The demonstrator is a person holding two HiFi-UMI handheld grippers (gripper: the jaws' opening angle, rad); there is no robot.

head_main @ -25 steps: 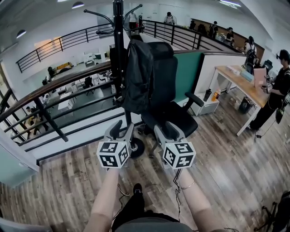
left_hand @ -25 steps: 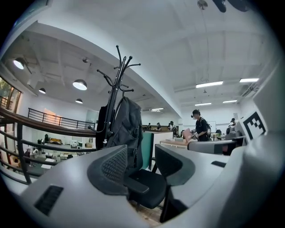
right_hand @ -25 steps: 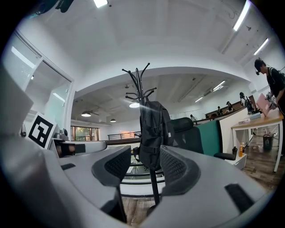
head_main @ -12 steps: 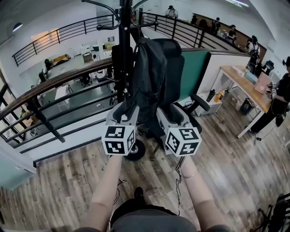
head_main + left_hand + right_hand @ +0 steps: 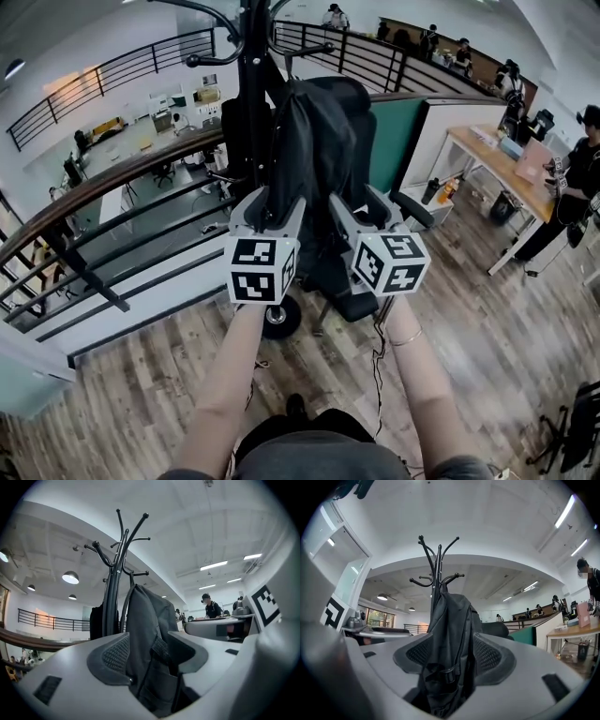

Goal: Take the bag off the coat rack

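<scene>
A black backpack (image 5: 314, 141) hangs from the black coat rack (image 5: 251, 84) right ahead of me. My left gripper (image 5: 267, 202) reaches the bag's left side and my right gripper (image 5: 361, 202) its right side. In the left gripper view the bag (image 5: 145, 620) stands between the opening jaws of the left gripper (image 5: 152, 651), with a dark gap beside the right pad. In the right gripper view the bag (image 5: 452, 620), with a strap and buckle low down, fills the space between the opening jaws of the right gripper (image 5: 450, 656). Neither pair visibly squeezes it.
A black office chair (image 5: 366, 117) stands just behind the bag, before a green partition (image 5: 389, 141). A railing (image 5: 112, 178) runs along the left over a lower floor. A desk (image 5: 497, 159) and a person (image 5: 572, 178) are at the right. Wood floor lies below.
Both grippers have moved forward and up from in front of the chair to the hanging bag, which now sits between their jaws. Both pairs of jaws stand wider.
</scene>
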